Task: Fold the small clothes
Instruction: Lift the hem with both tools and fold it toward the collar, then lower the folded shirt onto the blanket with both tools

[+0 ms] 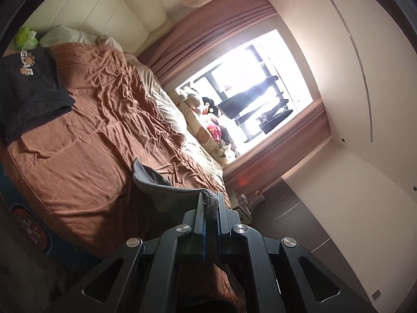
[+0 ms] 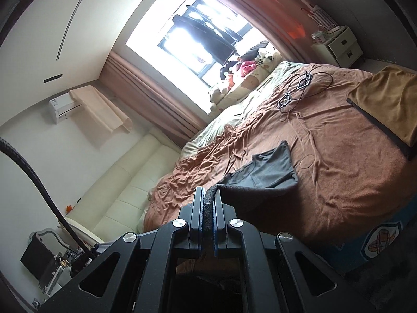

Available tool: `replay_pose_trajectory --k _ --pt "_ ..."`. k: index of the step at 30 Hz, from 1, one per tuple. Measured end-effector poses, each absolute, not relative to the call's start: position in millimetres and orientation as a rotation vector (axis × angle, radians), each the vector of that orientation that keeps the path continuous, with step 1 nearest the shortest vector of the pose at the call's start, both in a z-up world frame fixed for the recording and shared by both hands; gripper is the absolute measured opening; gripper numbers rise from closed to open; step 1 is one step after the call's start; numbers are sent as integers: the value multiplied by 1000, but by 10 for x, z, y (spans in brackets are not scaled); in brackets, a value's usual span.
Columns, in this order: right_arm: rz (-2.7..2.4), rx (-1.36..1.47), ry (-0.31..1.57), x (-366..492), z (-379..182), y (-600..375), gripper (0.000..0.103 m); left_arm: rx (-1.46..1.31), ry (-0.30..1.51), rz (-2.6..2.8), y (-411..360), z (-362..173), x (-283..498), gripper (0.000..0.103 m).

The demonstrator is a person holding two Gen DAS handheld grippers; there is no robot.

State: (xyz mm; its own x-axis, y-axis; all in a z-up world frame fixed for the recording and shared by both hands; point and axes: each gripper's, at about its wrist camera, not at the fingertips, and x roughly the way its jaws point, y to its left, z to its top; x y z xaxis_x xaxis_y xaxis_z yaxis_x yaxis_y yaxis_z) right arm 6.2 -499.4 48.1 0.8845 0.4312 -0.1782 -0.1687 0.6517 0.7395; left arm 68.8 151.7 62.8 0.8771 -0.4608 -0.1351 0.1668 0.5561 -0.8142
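A small dark grey garment (image 2: 268, 172) hangs between my two grippers over the brown bedspread (image 2: 325, 172). My left gripper (image 1: 211, 198) is shut on one edge of the grey garment (image 1: 166, 190), held above the bed (image 1: 86, 156). My right gripper (image 2: 209, 195) is shut on another edge of it; part of the cloth still rests on the bedspread. A folded black shirt with a paw-print logo (image 1: 28, 86) lies at the far left of the bed.
A tan garment with dark trim (image 2: 385, 107) lies at the bed's right side. Cables and two small frames (image 2: 299, 88) lie further back. Stuffed toys (image 2: 250, 70) line the window side. A white nightstand (image 2: 338, 44) stands beyond the bed.
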Motion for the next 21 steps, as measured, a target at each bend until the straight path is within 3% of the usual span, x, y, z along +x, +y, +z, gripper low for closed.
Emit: replay_pose_trajectory --k 10,21 --pt "330 803 391 392 253 -5023 2 -934 388 -362 1506 467 880 5" --pt "288 832 437 1109 235 -5079 2 -927 437 -340 1453 424 1637 5"
